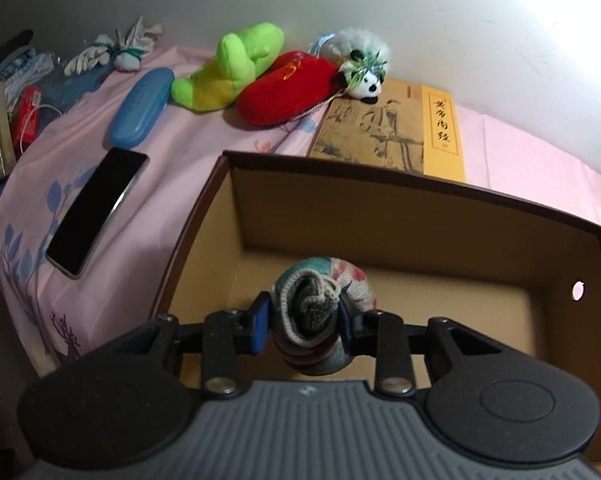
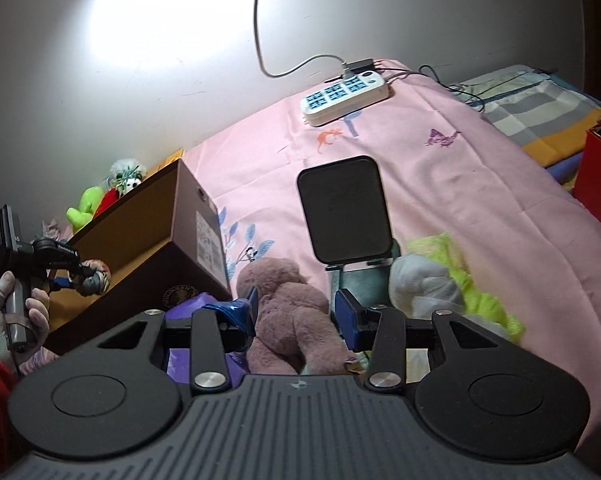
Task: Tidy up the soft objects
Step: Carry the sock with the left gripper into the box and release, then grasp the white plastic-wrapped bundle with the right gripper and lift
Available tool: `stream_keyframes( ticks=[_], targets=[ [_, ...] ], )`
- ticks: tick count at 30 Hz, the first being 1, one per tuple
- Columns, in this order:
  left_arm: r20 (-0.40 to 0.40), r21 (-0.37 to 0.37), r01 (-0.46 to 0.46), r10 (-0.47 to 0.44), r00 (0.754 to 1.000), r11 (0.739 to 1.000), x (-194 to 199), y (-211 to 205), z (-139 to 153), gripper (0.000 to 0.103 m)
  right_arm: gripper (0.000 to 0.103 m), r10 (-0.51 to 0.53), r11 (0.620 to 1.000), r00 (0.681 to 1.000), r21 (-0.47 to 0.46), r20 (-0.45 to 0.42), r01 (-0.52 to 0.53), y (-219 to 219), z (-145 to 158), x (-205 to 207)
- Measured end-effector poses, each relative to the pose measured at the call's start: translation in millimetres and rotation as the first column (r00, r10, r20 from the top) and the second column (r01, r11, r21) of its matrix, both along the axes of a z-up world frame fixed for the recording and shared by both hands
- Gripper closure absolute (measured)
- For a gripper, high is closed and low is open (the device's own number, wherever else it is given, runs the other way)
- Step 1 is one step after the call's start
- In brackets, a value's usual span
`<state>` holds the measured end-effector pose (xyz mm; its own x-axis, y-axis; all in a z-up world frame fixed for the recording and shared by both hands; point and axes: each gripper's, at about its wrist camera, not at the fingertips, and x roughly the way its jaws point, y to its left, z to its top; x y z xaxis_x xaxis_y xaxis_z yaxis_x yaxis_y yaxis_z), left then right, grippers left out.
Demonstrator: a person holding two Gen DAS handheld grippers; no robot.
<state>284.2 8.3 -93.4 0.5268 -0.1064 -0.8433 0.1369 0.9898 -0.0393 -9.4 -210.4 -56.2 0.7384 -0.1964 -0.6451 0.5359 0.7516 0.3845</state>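
Over the open brown cardboard box [image 1: 420, 216], left wrist view: left gripper [image 1: 305, 320], blue pads pinched on a rolled knitted sock bundle of grey, cream, teal and red yarn [image 1: 320, 304], bundle hanging above the bare box floor. Beyond the box, on the pink printed bedsheet [image 1: 148, 216]: black smartphone [image 1: 96, 212] lying flat, blue oval glasses case [image 1: 142, 106], lime-green and yellow plush toy [image 1: 228, 68] touching a red plush cushion [image 1: 284, 90], small black-and-white panda plush [image 1: 362, 76] at the wall, tan illustrated book with a yellow title strip [image 1: 392, 132] just behind the box's far wall.

Right wrist view: right gripper [image 2: 296, 312], blue pads spread wide, a dusty-pink furry plush animal [image 2: 292, 316] lying between them; contact with either pad not determinable. Beside it to the right, a white and neon-yellow cloth heap [image 2: 452, 280]; behind it, a black rounded-square pad on a metal stand [image 2: 344, 208]. White multi-socket power strip [image 2: 346, 96] farther back on the sheet. At left, same cardboard box seen from outside, with a gloved hand [image 2: 16, 312] holding the left gripper and its sock bundle at the box's edge.
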Motion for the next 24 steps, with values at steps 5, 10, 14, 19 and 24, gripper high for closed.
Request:
stream_keyframes(
  ticks=[5,10,14,19,24],
  targets=[
    [-0.07,0.029,-0.025,0.027,0.997,0.999,13.3,-4.8,-15.1,0.05,0.078,-0.053,0.999,0.999,-0.001,-0.006,0.053,-8.9,1.6,-9.4],
    [-0.047,0.029,0.009,-0.008,0.999,1.0,6.3,-10.5,-5.1,0.035,0.078,-0.103,0.995,0.995,-0.017,0.0,0.103,-22.7,8.4,-17.9],
    [-0.011,0.021,0.048,-0.048,0.999,0.999,-12.3,-9.4,12.5,0.035,0.078,-0.147,0.988,0.989,-0.039,0.01,0.147,-34.6,16.9,-26.2],
    [0.085,-0.006,0.105,-0.104,0.991,0.994,-50.7,-3.0,47.8,0.033,0.076,-0.141,0.988,0.989,-0.076,-0.042,0.138,-42.0,17.6,-34.5],
    [0.167,-0.037,0.182,-0.173,0.971,0.983,-94.9,-1.3,73.0,0.022,0.074,-0.098,0.993,0.983,-0.085,-0.152,0.086,-43.5,1.8,-39.5]
  ],
)
